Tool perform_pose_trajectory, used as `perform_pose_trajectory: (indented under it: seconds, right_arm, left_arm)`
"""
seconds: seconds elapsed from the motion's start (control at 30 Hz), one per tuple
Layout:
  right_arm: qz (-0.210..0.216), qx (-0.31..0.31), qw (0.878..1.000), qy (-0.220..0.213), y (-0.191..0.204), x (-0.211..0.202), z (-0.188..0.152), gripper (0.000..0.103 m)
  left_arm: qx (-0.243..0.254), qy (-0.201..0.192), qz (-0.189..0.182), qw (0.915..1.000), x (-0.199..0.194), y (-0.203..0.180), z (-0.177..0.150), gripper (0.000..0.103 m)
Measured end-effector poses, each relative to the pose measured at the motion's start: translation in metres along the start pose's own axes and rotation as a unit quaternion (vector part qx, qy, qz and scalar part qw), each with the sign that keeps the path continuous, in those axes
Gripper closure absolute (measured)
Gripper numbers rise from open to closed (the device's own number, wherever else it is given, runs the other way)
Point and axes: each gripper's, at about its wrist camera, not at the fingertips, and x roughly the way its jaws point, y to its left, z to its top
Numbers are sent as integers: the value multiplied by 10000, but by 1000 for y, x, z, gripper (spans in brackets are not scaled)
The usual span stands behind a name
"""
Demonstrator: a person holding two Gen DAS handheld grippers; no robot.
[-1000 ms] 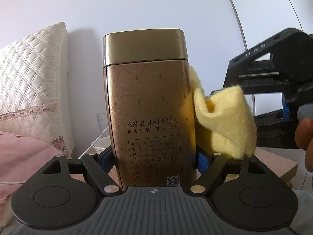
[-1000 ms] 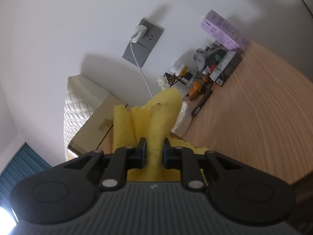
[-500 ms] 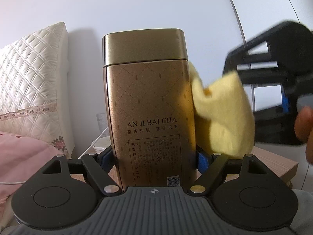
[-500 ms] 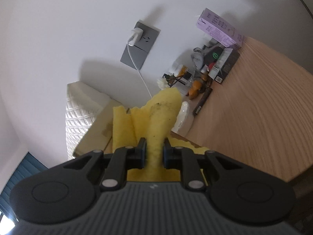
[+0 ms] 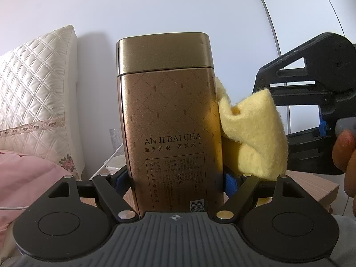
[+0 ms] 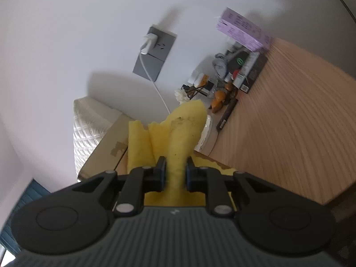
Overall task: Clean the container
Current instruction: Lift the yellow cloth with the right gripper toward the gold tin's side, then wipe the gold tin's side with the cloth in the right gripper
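A tall gold tea tin (image 5: 171, 120) with a lid stands upright between the jaws of my left gripper (image 5: 175, 178), which is shut on its lower part. My right gripper (image 6: 175, 171) is shut on a yellow cloth (image 6: 180, 133). In the left wrist view the cloth (image 5: 251, 138) presses against the tin's right side, with the right gripper's black body (image 5: 311, 102) behind it. In the right wrist view the tin (image 6: 106, 149) shows as a tan slab left of the cloth.
A quilted cream pillow (image 5: 37, 102) and pink bedding (image 5: 26, 178) lie left. A wooden bedside table (image 6: 278, 122) carries a purple box (image 6: 242, 29), small clutter (image 6: 222, 77) and a white dish (image 6: 205, 131). A wall socket (image 6: 153, 51) has a white charger cable.
The cloth and right gripper slid up the tin's right side, then back down. The tin and left gripper stayed still.
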Motion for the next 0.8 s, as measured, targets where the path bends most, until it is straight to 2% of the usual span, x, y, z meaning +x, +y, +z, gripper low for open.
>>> perform_pose_trajectory:
  seconds: [0.1, 0.17, 0.3, 0.47, 0.67, 0.8]
  right_arm:
    - [293, 257, 9992, -74, 6, 1, 4, 83]
    - [420, 155, 9989, -132, 16, 0, 8, 83]
    - [329, 136, 9993, -130, 11, -1, 6, 83]
    - [-52, 521, 9986, -46, -10, 1, -3, 84]
    - [297, 205, 9992, -165, 16, 0, 8, 83]
    - [277, 116, 9994, -178, 15, -2, 7, 83]
  left_arm:
    - [-13, -1, 4, 10000, 0, 0, 0, 21]
    - [-18, -1, 7, 10000, 0, 0, 0, 21]
    - [6, 1, 1, 10000, 0, -1, 0, 21]
    - [20, 4, -9, 10000, 1, -1, -1, 21]
    - [24, 4, -24, 10000, 1, -1, -1, 21]
    - [40, 2, -43, 10000, 0, -1, -1, 21]
